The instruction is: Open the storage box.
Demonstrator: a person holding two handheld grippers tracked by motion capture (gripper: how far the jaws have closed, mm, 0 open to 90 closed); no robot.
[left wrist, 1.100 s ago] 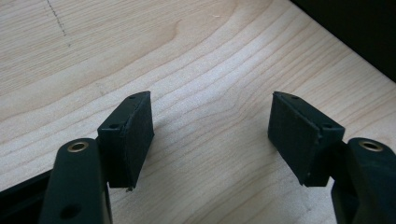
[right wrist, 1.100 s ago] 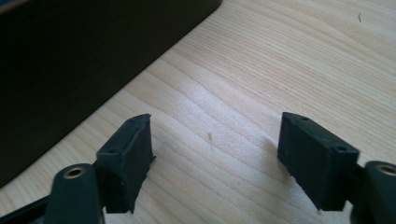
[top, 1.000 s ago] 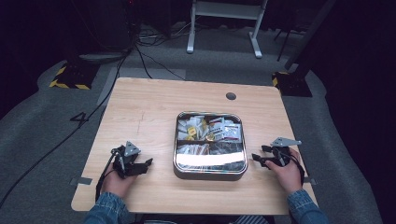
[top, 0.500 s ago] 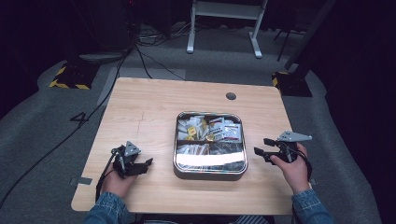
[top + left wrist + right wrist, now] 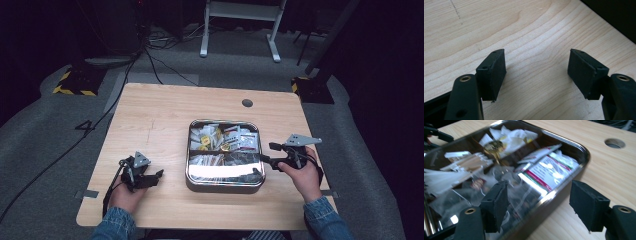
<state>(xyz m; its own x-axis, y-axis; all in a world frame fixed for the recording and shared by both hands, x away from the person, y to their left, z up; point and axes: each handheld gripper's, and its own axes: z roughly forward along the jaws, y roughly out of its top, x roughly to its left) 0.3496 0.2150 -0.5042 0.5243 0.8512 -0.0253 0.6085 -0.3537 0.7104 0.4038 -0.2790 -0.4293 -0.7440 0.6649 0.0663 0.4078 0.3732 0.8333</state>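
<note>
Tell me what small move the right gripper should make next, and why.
Probably close on the tray's rim. The right gripper is open, its jaws straddling the near edge of the metal tray, one jaw over the packets and one outside, over the table.

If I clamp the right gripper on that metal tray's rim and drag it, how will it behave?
The metal tray looks rigid and should slide rather than tip, being low and flat on the table. Its polished rim may slip between the open right gripper's pads. The loose packets would likely shift.
</note>
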